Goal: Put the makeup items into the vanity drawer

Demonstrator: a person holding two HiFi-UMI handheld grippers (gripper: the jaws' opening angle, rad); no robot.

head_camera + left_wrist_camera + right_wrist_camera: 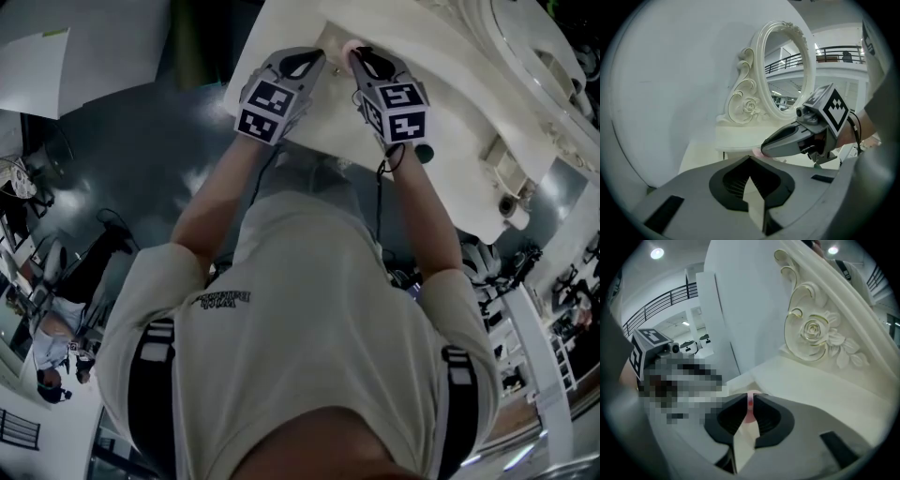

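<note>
Right tongs (750, 399) narrow, pinching small pink makeup item (749, 410) at tips, above white vanity worktop (450, 103) edge, left tongs (750, 159) closed together, empty, just beside, ornate mirror (785, 70) behind

I am wearing a beige short-sleeved T-shirt (319, 309) and black straps (153, 394). My grey left gripper (312, 59) and right gripper (364, 56) are carrying black-and-white marker cubes, trailing black cables (379, 202).

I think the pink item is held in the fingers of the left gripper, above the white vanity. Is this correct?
Not quite. The pink item is held in the fingers of the right gripper, not the left, above the white vanity. The right gripper view shows it pinched there. The left gripper has nothing between its fingers.
</note>
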